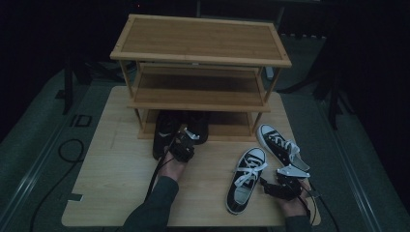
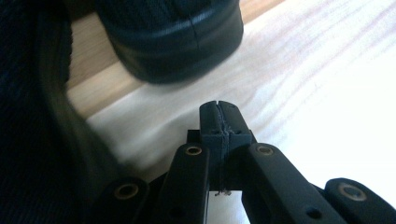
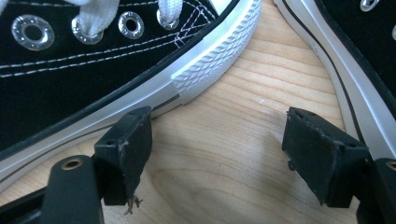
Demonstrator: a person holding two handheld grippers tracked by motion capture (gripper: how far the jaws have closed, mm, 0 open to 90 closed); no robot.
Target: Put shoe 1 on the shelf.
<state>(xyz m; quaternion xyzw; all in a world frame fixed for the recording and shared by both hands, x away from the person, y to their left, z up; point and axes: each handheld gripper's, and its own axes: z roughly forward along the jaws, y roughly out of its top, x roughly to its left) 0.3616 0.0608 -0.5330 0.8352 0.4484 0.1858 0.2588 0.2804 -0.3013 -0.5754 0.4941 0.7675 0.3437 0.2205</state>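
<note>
A pair of black canvas sneakers with white soles and laces lies at the table's front right, one (image 1: 246,179) nearer me and one (image 1: 279,144) farther right. My right gripper (image 1: 279,187) sits low beside them. In the right gripper view it (image 3: 224,149) is open over bare wood, between the toe rubber of one sneaker (image 3: 205,70) and the sole edge of the other (image 3: 345,79). Two all-black shoes (image 1: 165,134) (image 1: 197,126) stand at the rack's bottom shelf. My left gripper (image 1: 183,145) is just in front of them, shut on nothing (image 2: 218,112), below a black shoe's toe (image 2: 173,42).
A three-tier bamboo shoe rack (image 1: 200,58) stands at the back of the wooden table (image 1: 111,164); its top and middle shelves (image 1: 198,92) are bare. Cables trail from both grippers over the front edge. Dark floor with a cable (image 1: 67,150) surrounds the table.
</note>
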